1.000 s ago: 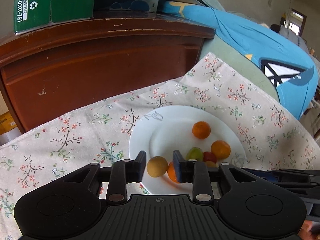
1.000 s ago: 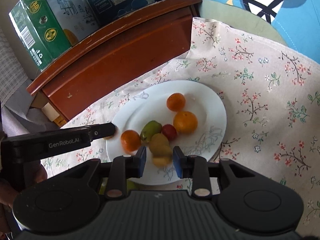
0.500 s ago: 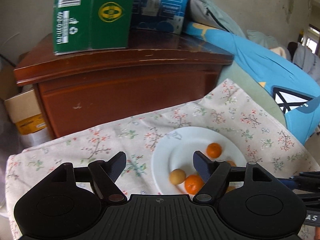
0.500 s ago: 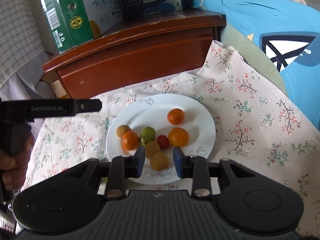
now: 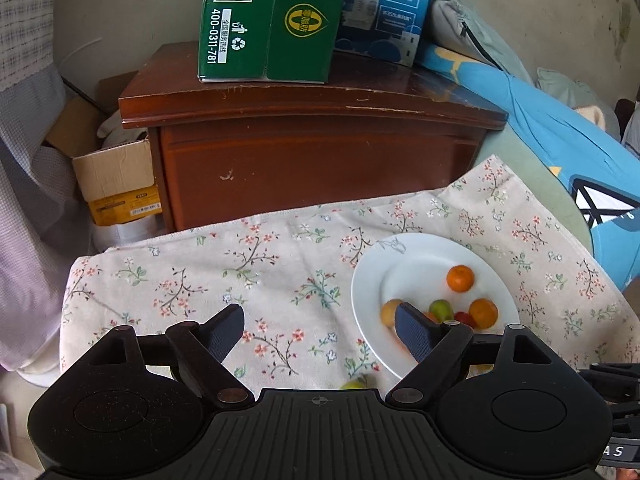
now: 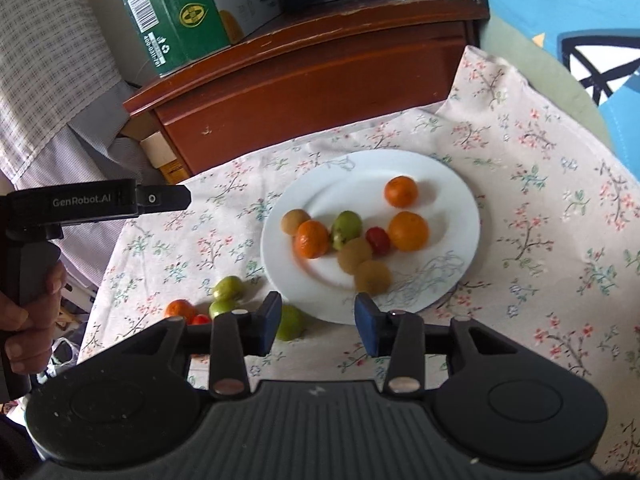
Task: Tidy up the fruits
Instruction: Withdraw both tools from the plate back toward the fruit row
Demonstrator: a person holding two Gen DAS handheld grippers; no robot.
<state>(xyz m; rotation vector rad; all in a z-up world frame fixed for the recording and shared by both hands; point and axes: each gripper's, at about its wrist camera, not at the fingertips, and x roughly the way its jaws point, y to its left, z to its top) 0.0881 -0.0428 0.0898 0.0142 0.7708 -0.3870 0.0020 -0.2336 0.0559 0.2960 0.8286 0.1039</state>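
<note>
The left claw (image 5: pixel 319 330) has let go of its small tan round fruit (image 6: pixel 295 222), now on the white round plate (image 6: pixel 452 184); its jaws are opening, empty, pulled back. The right claw (image 6: pixel 318 322) opens too, its brown fruit (image 6: pixel 373 277) released. 5 fruits remain on the floral cloth (image 6: pixel 540 208).

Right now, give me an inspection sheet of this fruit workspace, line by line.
Surface: floral cloth, lying flat.
Job's things: white plate holding eight fruits, among them three oranges and a small red fruit; about five more fruits loose on the cloth beside the plate.
Clutter: green carton and blue box on the wooden cabinet.
Grippers: left gripper opening, nothing between its jaws; right gripper opening, nothing gripped.
Cables: nothing seen.
Surroundings: cardboard box beside the cabinet, blue bedding.
</note>
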